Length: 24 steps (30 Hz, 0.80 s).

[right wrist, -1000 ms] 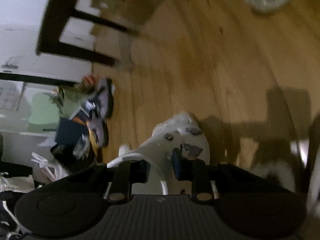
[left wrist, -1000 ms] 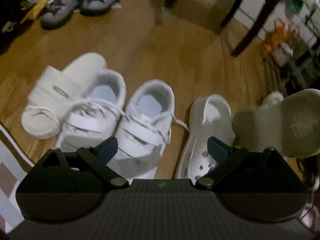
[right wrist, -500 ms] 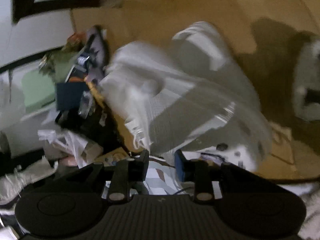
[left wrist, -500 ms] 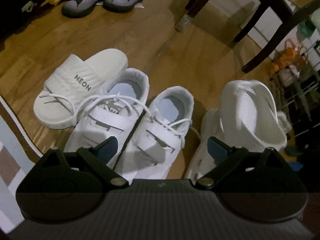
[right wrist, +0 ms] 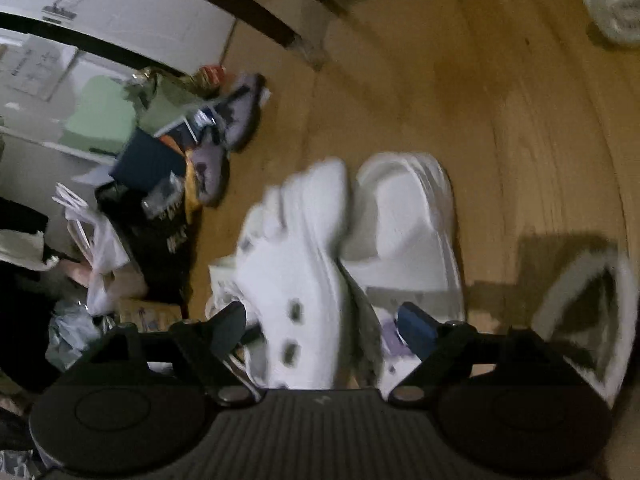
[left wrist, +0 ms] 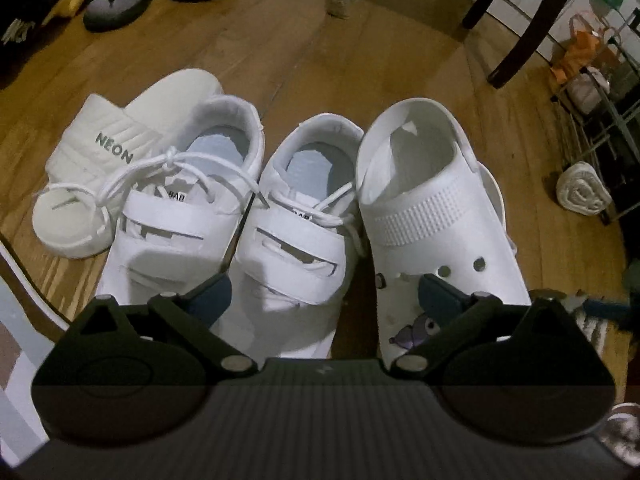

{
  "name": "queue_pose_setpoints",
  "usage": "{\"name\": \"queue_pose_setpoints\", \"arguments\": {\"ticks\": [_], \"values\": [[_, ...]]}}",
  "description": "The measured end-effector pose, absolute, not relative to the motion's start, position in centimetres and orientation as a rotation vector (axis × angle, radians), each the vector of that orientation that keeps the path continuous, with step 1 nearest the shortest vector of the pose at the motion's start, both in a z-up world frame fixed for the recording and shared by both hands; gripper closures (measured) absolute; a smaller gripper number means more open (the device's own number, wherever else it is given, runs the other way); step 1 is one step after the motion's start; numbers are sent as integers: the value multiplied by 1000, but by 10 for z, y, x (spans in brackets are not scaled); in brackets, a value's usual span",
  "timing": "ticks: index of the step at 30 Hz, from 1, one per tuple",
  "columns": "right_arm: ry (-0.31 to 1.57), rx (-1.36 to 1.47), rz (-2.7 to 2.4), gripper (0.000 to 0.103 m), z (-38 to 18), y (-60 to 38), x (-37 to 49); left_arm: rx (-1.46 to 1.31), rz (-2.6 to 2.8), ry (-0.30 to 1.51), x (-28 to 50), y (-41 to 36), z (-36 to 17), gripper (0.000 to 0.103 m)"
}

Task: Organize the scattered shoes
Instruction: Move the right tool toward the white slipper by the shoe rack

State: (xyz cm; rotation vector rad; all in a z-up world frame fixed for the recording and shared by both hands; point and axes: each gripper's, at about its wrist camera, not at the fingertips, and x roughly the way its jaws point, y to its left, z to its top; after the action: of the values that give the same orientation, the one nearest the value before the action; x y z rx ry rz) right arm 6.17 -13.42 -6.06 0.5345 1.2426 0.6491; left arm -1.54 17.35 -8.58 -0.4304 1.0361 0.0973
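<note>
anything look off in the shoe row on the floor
Yes. The white clog is stacked on its mate rather than beside it, so only an edge of the lower one shows. The NEON slide has no partner next to it and lies angled, partly under the left sneaker.

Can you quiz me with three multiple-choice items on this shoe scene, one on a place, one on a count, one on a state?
1. The white clog stands where relative to the white sneakers?
A. to their right
B. to their left
C. on top of them

2. How many white sneakers stand between the NEON slide and the clog?
A. one
B. two
C. four

3. The left hand-held gripper is:
A. shut on a lace
B. shut on the slide
C. open, holding nothing

Answers: 1 A, the clog flanks the right sneaker; 2 B, a laced pair sits there; 3 C, its fingers are spread apart above the shoes.
</note>
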Motion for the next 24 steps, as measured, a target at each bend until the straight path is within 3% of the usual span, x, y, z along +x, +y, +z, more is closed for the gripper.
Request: {"name": "queue_pose_setpoints", "arguments": {"ticks": [6, 15, 17, 18, 20, 22, 24], "values": [[1133, 320, 533, 19, -81, -123, 52, -422, 109, 1047, -16, 171, -84, 1], [1154, 421, 276, 19, -110, -111, 114, -416, 133, 1055, -14, 174, -82, 1], [1219, 402, 306, 30, -126, -95, 122, -409, 136, 1055, -14, 175, -82, 1], [1223, 402, 330, 44, -130, -93, 123, -407, 137, 1053, -14, 175, -81, 1], [1225, 402, 382, 45, -137, -90, 123, -405, 138, 1051, -16, 175, -80, 1], [1212, 389, 410, 61, -138, -91, 123, -404, 136, 1055, -16, 175, -80, 1], [1190, 327, 400, 69, -128, -95, 119, -402, 133, 1059, -17, 175, -81, 1]]}}
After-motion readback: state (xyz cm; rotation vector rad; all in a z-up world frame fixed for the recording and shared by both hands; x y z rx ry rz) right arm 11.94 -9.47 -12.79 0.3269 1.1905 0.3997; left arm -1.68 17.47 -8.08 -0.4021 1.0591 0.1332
